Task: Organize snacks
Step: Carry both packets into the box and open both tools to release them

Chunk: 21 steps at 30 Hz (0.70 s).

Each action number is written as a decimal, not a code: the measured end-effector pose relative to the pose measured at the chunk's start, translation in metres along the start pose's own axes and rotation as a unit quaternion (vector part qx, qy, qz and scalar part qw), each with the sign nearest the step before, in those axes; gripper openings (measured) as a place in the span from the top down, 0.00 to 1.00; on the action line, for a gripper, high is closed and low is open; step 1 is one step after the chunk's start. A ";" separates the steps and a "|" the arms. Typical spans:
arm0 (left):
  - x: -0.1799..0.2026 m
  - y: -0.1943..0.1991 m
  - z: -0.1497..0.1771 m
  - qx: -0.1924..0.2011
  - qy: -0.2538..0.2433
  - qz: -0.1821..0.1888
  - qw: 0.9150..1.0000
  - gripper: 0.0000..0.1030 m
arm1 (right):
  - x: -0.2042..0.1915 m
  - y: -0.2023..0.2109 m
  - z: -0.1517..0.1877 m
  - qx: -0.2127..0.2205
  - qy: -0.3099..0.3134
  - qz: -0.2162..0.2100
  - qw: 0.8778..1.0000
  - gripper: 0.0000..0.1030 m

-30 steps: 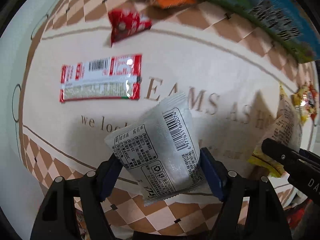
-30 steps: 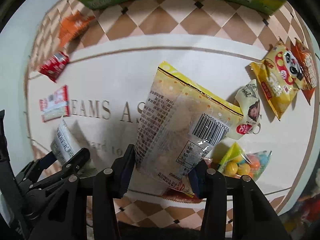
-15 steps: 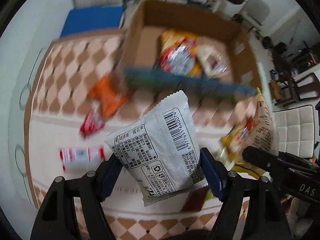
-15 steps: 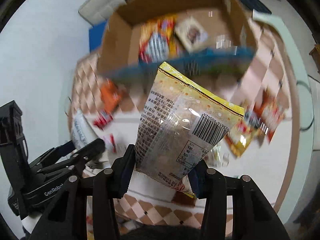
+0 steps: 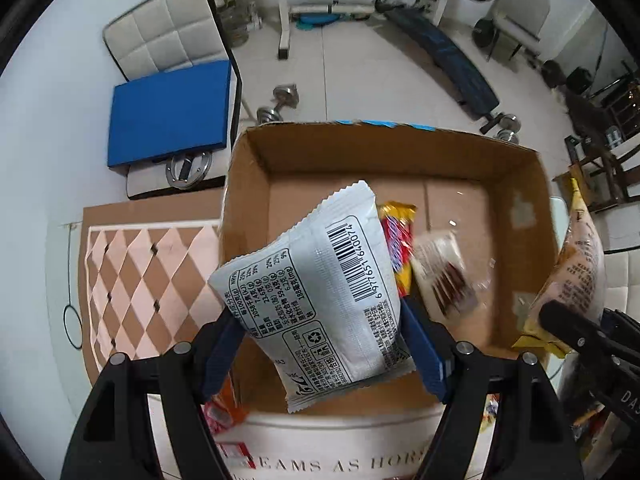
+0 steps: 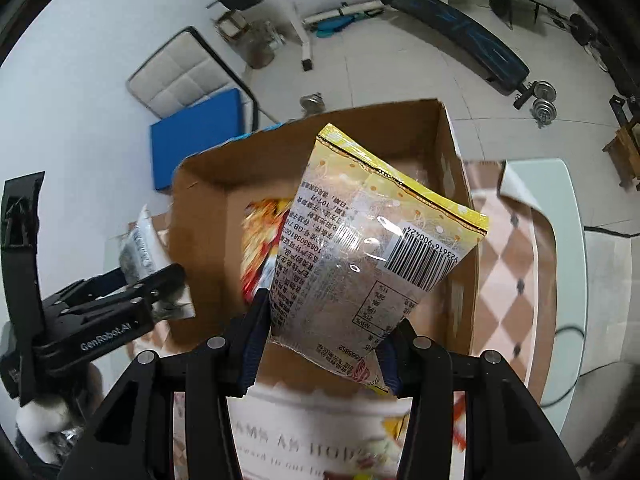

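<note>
Left gripper (image 5: 320, 344), aimed straight down, clamps a glossy white pouch (image 5: 320, 292) above the open cardboard box (image 5: 520, 168). Right gripper (image 6: 320, 344), tilted steeply down, pinches a crinkled yellow-edged bag (image 6: 360, 248) over the same box. Only the left view shows a brown packet (image 5: 440, 272) lying inside.

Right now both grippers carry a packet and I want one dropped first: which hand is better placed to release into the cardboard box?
Probably right: its yellow packet hangs over the cardboard box interior. The left's white packet straddles the box's near-left corner.
</note>
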<state>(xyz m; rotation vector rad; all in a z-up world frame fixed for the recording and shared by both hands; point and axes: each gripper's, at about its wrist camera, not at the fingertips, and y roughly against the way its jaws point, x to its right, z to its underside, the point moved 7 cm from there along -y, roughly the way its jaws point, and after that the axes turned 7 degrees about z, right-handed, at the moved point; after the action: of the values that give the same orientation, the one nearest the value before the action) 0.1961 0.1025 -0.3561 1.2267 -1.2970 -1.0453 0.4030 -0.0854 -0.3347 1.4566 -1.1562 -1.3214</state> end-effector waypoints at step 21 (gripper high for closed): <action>-0.032 -0.092 -0.057 -0.091 0.066 0.011 0.994 0.10 | 0.024 -0.118 -0.068 -0.071 -0.022 0.059 0.996 0.10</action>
<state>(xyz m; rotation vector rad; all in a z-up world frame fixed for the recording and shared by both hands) 0.2607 0.1280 -0.4445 1.1218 -1.0869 -1.0243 0.4822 -0.0816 -0.4479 1.2452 -1.1341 -1.3309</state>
